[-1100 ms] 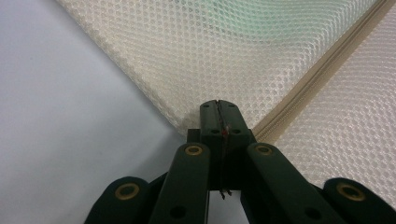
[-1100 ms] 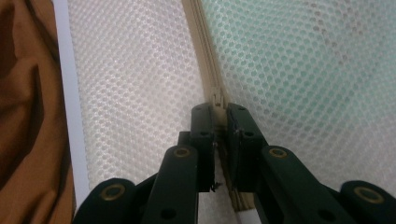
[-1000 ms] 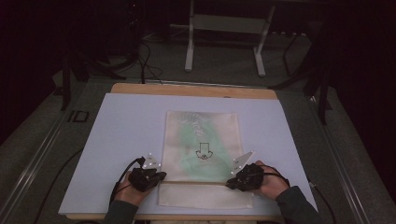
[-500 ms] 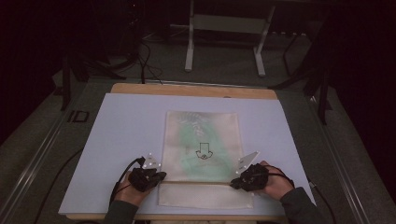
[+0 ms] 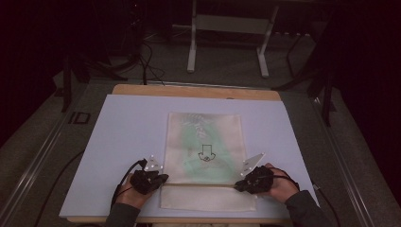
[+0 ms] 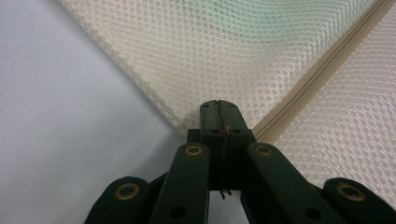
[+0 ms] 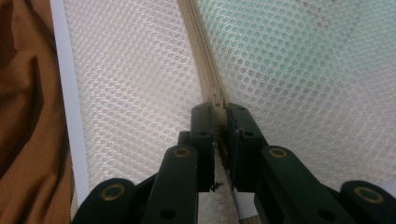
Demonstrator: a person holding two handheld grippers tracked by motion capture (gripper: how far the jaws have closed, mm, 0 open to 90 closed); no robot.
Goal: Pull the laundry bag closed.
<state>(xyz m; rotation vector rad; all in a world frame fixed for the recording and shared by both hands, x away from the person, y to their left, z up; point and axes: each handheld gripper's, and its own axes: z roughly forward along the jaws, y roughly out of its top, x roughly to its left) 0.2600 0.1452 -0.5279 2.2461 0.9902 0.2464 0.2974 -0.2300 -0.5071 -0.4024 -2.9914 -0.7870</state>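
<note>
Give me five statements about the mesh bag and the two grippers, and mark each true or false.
1. The mesh bag lies flat on the white sheet. True.
2. The left gripper is wide open above the mesh. False: its jaws are pressed together at the bag's edge, beside the zipper.
3. The right gripper sits at the zipper pull. True.
4. Something green shows through the mesh. True.
5. Both grippers are at the bag's far end. False: they are at its near end, one each side.
</note>
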